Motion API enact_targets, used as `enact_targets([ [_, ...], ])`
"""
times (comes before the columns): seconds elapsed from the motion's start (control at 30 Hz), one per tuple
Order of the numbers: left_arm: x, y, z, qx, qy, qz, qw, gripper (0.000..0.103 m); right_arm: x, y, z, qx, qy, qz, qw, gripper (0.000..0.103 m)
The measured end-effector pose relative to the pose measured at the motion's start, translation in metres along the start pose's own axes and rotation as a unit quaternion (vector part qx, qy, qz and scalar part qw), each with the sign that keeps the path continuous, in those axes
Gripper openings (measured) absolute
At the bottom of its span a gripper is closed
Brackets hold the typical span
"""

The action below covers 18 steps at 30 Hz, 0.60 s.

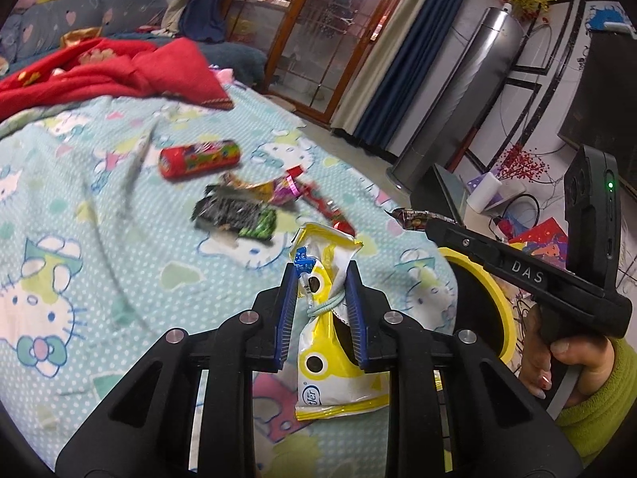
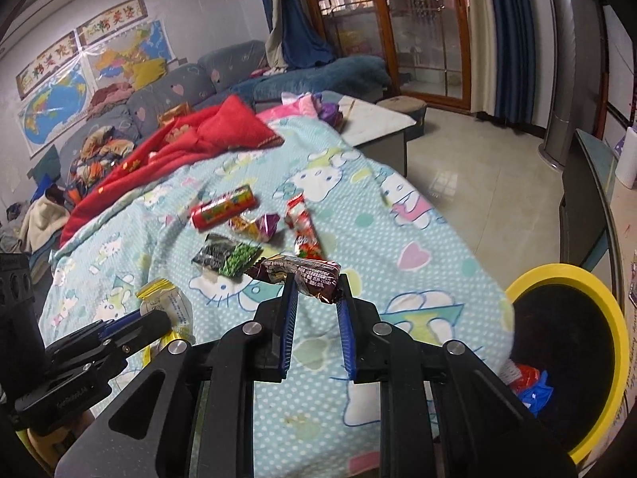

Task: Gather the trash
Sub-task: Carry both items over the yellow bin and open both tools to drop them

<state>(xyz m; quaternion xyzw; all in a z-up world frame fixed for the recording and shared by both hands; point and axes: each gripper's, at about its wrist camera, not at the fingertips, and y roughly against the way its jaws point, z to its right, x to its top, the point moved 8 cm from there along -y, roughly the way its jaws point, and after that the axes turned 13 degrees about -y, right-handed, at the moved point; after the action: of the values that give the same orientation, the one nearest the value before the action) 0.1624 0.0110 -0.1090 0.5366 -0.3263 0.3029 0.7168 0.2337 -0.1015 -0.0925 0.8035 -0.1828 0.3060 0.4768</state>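
My left gripper is shut on a yellow and white snack bag and holds it above the blanket. My right gripper is shut on a dark brown wrapper; it shows at the right of the left wrist view. A yellow-rimmed black trash bin stands at the bed's right edge with red and blue trash inside. On the blanket lie a red candy tube, a black and green packet, a red wrapper and a purple-yellow wrapper.
A Hello Kitty blanket covers the bed, with a red cloth at its far end. A sofa stands behind. A low table, tiled floor and a dark cabinet lie to the right.
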Motion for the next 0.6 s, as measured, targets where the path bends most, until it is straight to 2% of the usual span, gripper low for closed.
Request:
enact_targets([
  [0.6,0.051,-0.013,0.059,-0.023,-0.062,0.027,0.9975,0.017,0.022,0.045,0.055,-0.028,-0.040,0.063,0.997,0.019],
])
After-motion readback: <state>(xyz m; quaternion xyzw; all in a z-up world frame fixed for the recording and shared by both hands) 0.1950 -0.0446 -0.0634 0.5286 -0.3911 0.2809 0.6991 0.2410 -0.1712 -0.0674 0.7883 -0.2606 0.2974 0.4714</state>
